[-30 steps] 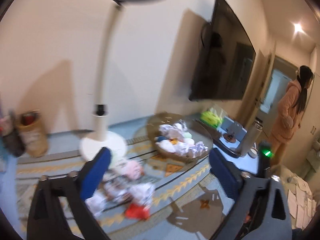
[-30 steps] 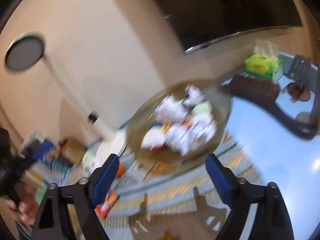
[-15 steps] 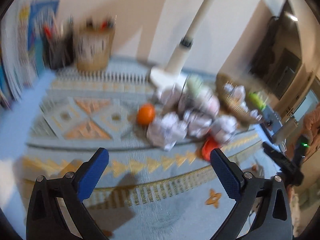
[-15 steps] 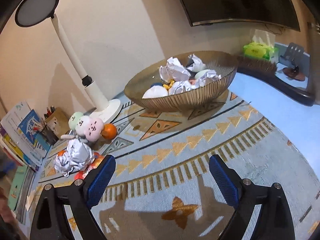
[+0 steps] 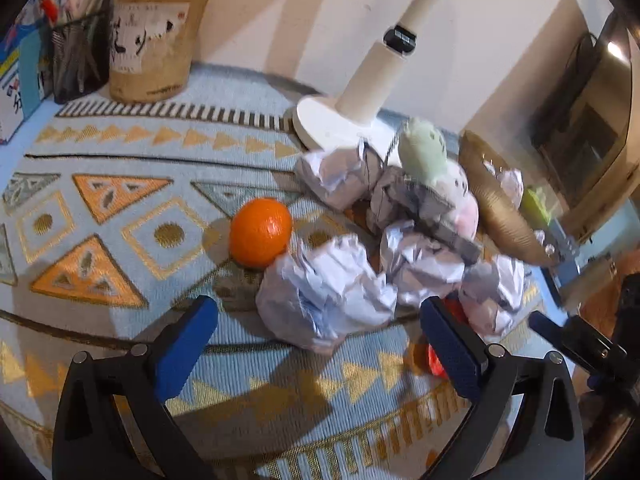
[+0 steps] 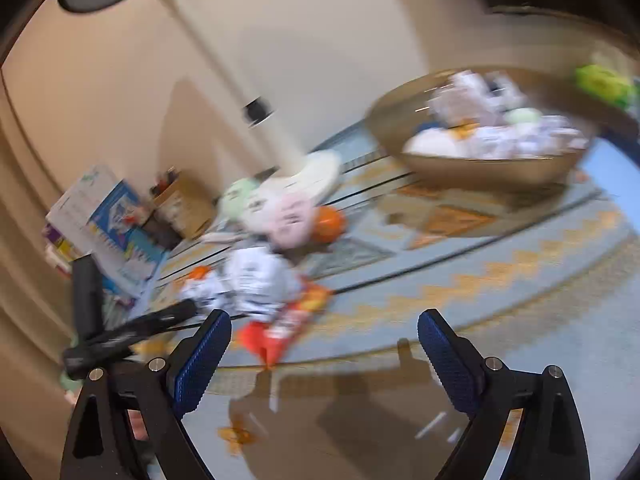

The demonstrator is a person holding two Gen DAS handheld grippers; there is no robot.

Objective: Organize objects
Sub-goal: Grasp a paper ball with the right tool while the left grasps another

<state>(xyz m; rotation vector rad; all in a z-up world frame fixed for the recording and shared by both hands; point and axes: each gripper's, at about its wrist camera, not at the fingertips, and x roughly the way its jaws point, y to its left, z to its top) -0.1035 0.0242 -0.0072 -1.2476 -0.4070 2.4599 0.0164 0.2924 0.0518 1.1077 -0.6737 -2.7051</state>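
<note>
Two hand-held grippers, both spread and empty: the left hand-held gripper [image 5: 318, 338] has the nearest crumpled white paper ball [image 5: 326, 296] straight ahead between its jaws, roundish with no clear long axis; the right hand-held gripper [image 6: 324, 344] is farther off. The patterned blue mat [image 5: 120, 208] covers the worktop; the gold wire bowl [image 6: 488, 160] sits beyond.

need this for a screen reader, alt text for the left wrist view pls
The open left gripper hovers empty over a patterned rug, facing a crumpled paper ball beside an orange. Behind lie more paper balls, soft toys and a white lamp base.
</note>
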